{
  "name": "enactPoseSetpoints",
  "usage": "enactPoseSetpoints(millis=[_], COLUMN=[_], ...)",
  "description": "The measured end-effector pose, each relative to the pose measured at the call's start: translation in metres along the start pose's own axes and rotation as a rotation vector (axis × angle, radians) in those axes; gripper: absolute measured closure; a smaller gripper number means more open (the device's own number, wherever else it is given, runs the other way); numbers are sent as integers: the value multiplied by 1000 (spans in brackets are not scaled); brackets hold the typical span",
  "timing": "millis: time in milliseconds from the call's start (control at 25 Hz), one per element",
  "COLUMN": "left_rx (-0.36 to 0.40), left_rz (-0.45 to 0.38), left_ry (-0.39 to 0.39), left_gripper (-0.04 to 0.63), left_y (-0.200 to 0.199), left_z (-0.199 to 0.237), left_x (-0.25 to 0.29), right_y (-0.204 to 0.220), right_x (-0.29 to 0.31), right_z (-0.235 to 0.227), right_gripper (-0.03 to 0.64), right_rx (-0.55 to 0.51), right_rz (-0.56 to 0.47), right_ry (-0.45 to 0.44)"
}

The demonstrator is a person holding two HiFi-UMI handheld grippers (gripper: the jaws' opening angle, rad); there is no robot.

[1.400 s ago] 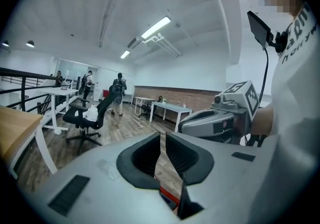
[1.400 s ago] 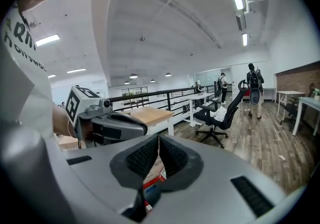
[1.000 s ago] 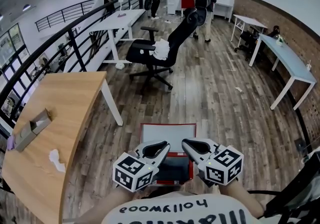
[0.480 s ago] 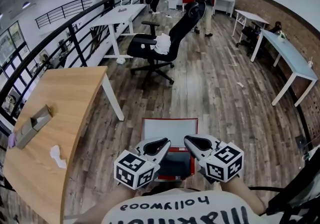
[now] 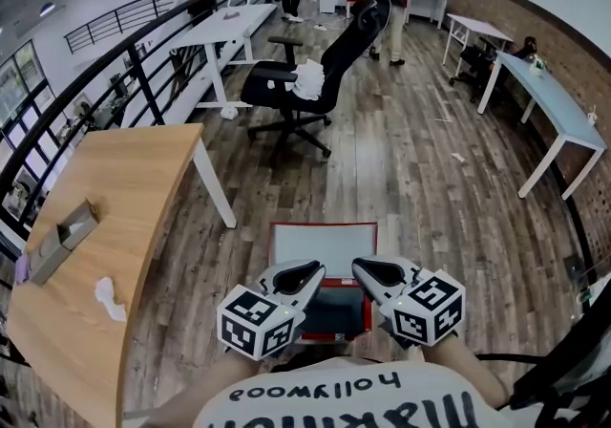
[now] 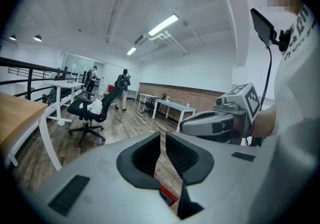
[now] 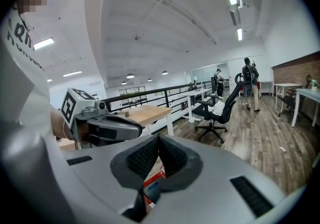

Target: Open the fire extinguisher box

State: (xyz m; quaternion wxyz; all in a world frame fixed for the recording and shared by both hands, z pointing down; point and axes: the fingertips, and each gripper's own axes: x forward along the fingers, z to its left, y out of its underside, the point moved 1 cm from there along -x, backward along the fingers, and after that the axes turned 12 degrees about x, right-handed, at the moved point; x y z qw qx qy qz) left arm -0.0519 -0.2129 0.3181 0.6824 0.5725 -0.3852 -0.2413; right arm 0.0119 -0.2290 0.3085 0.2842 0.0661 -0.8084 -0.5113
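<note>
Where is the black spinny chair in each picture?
Head view: the black office chair is top centre, up and to the right of the wooden table.
Left gripper view: the chair is left of centre, about halfway up, to the right of the table.
Right gripper view: the chair is right of centre, to the right of the table.
Shared landmark: the wooden table.

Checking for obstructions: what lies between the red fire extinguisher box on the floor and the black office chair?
Nothing: only bare wood-plank floor separates red box and black chair, per the head view.
</note>
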Motion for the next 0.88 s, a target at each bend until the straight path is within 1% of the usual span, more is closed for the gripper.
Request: enactPoseSetpoints(millis=[200,880], left_rx=[-5,-17], left_rz=[1,7], left_ry=[-1,-11], left_gripper=[558,558], left_y=[2,6], left_z=[2,10], left_x=[-1,0], right_y=[4,7], right_x=[2,8], right_z=[2,-4], right_gripper=[607,607], right_rx=[-20,-11], right_rz=[20,35], right_ry=[-4,7])
